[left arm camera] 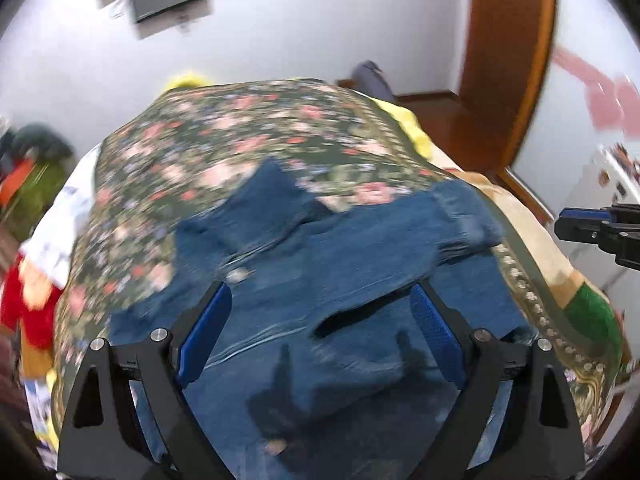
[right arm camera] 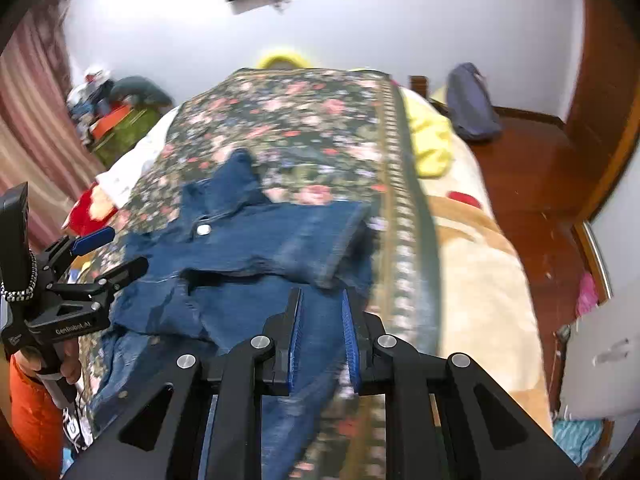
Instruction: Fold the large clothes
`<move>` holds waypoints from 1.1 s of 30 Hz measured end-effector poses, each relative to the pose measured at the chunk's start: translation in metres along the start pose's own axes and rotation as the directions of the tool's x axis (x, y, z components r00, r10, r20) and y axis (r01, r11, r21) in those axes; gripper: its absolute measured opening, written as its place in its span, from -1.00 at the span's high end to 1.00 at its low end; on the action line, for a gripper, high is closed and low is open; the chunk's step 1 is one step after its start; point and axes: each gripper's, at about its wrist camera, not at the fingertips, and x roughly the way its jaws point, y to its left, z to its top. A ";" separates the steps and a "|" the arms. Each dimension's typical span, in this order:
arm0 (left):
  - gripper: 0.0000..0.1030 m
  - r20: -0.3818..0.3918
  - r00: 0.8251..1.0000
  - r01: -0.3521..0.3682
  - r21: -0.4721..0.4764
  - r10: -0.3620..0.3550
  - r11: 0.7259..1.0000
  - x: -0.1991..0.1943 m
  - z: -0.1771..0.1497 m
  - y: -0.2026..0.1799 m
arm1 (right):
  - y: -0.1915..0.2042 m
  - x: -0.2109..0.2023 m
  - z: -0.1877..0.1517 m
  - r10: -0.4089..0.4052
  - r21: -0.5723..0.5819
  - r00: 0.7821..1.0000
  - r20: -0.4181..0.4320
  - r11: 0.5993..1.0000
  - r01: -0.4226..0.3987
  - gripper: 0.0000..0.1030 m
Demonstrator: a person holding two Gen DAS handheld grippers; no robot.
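A blue denim garment lies spread and partly folded on the floral blanket of a bed. Its metal button shows near the collar. My left gripper hovers over the denim with its jaws wide open and nothing between them; in the right wrist view the left gripper is at the left, held by a hand. My right gripper is over the denim's near right part, jaws shut with a narrow gap and no cloth pinched. The right gripper also shows beyond the bed's right side.
A beige blanket covers the bed's right side, with a yellow cloth near its far end. White cloth and a red item lie at the left edge. A wooden floor and a dark blue bag are to the right.
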 end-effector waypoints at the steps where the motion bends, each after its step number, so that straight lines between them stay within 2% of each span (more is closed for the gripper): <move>1: -0.77 -0.010 1.000 0.010 0.028 -0.010 1.000 0.009 0.004 -0.011 | -0.009 0.001 -0.001 -0.002 0.016 1.000 -0.006 1.000 0.002 0.70; 6: -0.77 -0.110 0.994 0.044 0.145 -0.028 0.988 0.063 0.013 -0.054 | -0.041 0.013 -0.016 -0.014 0.072 0.999 -0.053 0.997 0.018 0.70; 9: -0.74 -0.123 0.992 -0.012 0.204 0.038 0.979 0.088 0.013 -0.068 | -0.049 0.024 -0.023 0.000 0.091 0.997 -0.079 0.996 0.007 0.70; 11: -0.38 -0.111 0.993 -0.017 0.203 0.040 0.979 0.095 0.015 -0.069 | -0.051 0.033 -0.028 0.010 0.100 0.995 -0.102 0.995 0.000 0.70; 12: -0.28 -0.106 0.994 -0.006 0.188 0.027 0.982 0.095 0.017 -0.068 | -0.051 0.038 -0.029 0.013 0.100 0.994 -0.108 0.995 -0.002 0.70; 14: 0.32 -0.088 0.996 0.019 0.167 -0.005 0.986 0.089 0.020 -0.066 | -0.051 0.046 -0.031 0.014 0.095 0.992 -0.125 0.995 -0.002 0.70; 15: 0.47 -0.078 0.997 0.031 0.159 -0.019 0.987 0.085 0.022 -0.067 | -0.049 0.050 -0.032 0.013 0.091 0.991 -0.132 0.996 -0.001 0.70; 16: 0.75 -0.055 0.998 0.017 0.150 -0.008 0.989 0.079 0.024 -0.066 | -0.047 0.054 -0.031 0.012 0.086 0.990 -0.138 0.996 0.000 0.70; 17: 0.78 -0.022 1.000 -0.007 0.135 0.010 0.991 0.071 0.027 -0.063 | -0.045 0.057 -0.030 0.013 0.080 0.990 -0.141 0.997 -0.002 0.70; 19: 0.81 0.016 1.000 -0.003 0.085 0.001 0.996 0.055 0.034 -0.050 | -0.040 0.060 -0.027 0.021 0.070 0.990 -0.142 0.997 -0.011 0.70; 21: 0.85 0.056 0.998 -0.005 0.024 0.003 1.000 0.037 0.040 -0.029 | -0.034 0.060 -0.022 0.029 0.057 0.991 -0.132 0.998 -0.022 0.70; 25: 0.87 0.131 0.990 -0.040 -0.093 0.052 0.995 0.000 0.043 0.026 | -0.018 0.057 -0.009 0.048 0.041 0.994 -0.100 0.998 -0.044 0.70; 30: 0.88 0.135 0.977 -0.134 -0.197 0.163 0.971 -0.022 0.017 0.091 | 0.010 0.072 -0.002 0.055 -0.015 0.991 -0.121 0.998 -0.057 0.70; 33: 0.88 0.086 0.981 -0.145 -0.253 0.172 0.956 -0.019 -0.009 0.124 | 0.022 0.098 -0.009 0.035 -0.049 0.980 -0.193 0.998 -0.046 0.70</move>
